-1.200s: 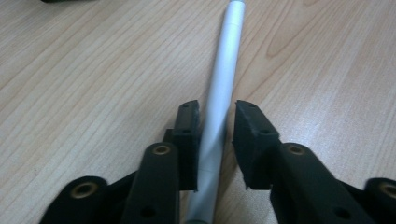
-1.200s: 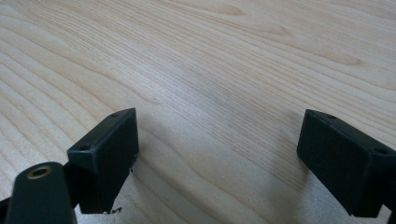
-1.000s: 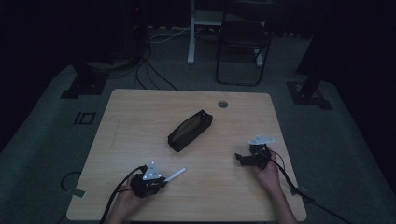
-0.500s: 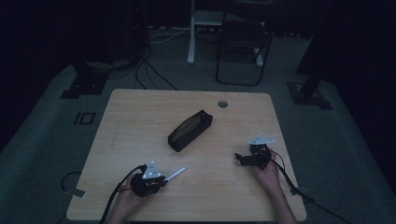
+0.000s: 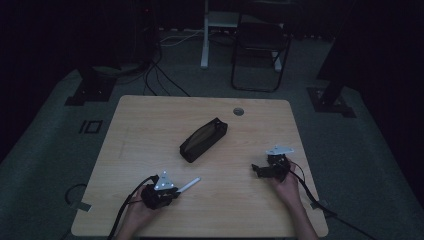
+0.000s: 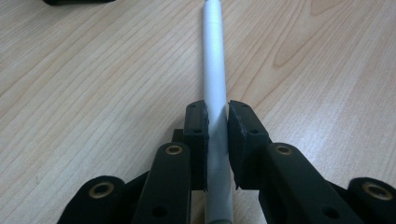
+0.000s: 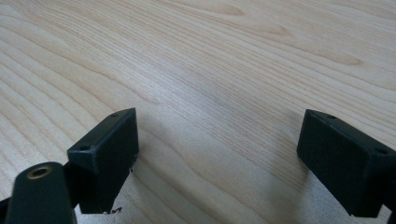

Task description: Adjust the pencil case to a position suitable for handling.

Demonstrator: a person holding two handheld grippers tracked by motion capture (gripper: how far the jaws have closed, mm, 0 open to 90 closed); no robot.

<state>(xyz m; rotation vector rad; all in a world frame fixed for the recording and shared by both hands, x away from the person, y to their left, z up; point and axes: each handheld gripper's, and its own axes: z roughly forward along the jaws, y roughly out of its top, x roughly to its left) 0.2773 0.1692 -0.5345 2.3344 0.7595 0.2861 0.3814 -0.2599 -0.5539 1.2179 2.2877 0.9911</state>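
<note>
Here is the pale rectangular wooden table (image 5: pixel 150 130) under dim light, and down at its seven o'clock corner the left gripper (image 5: pixel 172 191) sits in the person's left hand (image 5: pixel 137 210); its two black jaws are clamped tight on a slim white cylindrical pen (image 6: pixel 214 74), pads pressed to either side of the barrel; in the left gripper view the pen runs straight up toward twelve o'clock from between the jaws, low over the wood grain; from the high view the pen (image 5: pixel 188 184) pokes out of the gripper toward two o'clock, pointing roughly at the centre of the table; over at four o'clock the right gripper (image 5: pixel 256 169) rests in the person's right hand (image 5: pixel 287 186), its grey three-cornered plate on top, cable trailing off toward five o'clock; the right gripper view shows its jaws spread wide apart with bare wood between them, nothing held; in the middle of the table lies a long black fabric zip pouch (image 5: pixel 203 139), set on a slant from seven to one o'clock, well apart from both grippers; a small round grey grommet hole (image 5: pixel 238 111) sits near the far edge at twelve o'clock.
</note>
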